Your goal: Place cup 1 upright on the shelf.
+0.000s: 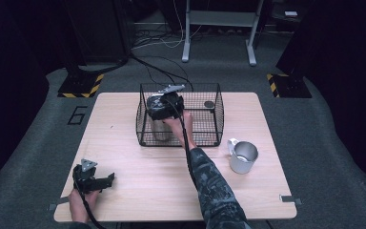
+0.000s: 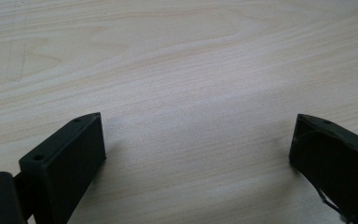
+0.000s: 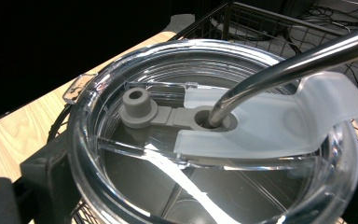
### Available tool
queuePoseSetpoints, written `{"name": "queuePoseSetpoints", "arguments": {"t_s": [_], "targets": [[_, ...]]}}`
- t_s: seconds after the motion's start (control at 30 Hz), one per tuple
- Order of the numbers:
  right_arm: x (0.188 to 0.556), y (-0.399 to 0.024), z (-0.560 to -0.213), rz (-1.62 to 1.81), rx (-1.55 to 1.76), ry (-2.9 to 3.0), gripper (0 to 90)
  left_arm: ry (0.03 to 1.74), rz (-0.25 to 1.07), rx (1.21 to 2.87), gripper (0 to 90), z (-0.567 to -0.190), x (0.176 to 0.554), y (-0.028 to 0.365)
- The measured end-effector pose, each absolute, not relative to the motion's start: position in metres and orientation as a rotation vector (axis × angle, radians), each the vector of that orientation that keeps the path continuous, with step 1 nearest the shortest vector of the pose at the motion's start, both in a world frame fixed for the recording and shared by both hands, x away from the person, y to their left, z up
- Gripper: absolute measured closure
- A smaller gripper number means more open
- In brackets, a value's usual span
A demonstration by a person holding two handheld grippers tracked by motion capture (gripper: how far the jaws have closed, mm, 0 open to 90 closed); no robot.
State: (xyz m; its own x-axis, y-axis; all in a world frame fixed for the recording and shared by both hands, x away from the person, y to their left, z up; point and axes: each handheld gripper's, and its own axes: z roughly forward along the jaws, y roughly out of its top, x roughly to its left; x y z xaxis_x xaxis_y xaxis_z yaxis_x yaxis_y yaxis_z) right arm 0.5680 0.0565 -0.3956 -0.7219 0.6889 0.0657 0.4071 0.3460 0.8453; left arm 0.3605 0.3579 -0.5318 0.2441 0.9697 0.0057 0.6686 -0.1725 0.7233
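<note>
Two jaws of my right gripper [image 1: 164, 109] stand on either side of a tumbler [image 1: 160, 128], just below its clear lid [image 3: 205, 140]; from the right gripper view they look pressed against its wall, so I read the gripper as clamped on the tumbler near the top. A metal straw [image 3: 298, 63] rises through the grey seal in the lid and slants away to the far right of the gripper. Around it, the tumbler sits inside a black wire basket [image 1: 217, 112], at the basket's left end, with my right hand [image 1: 177, 125] reaching in over the near wall. I judge this tumbler to be stiff and fairly heavy for its size, with a smooth steel wall that could slip under a light squeeze. The lid is hard plastic and may pop off if pulled, so I would keep the hold on the body just under the rim, not on the lid or straw. The straw is loose in its hole and could swing or catch the wire if I tilt. Further out, to the right of the basket, a steel mug [image 1: 242, 156] stands on the wooden table [image 1: 138, 191]. My left gripper [image 1: 93, 180] rests well apart, near the table's front left edge, its jaws spread wide with only bare wood between them.
</note>
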Motion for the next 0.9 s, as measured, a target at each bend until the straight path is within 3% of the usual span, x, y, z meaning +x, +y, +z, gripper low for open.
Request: {"name": "queuePoseSetpoints", "arguments": {"t_s": [0.9], "targets": [[0.562,0.065,-0.407,1.226,0.961,2.43,0.0,1.48,0.656,1.928,3.4,-0.532,0.361,0.359]]}}
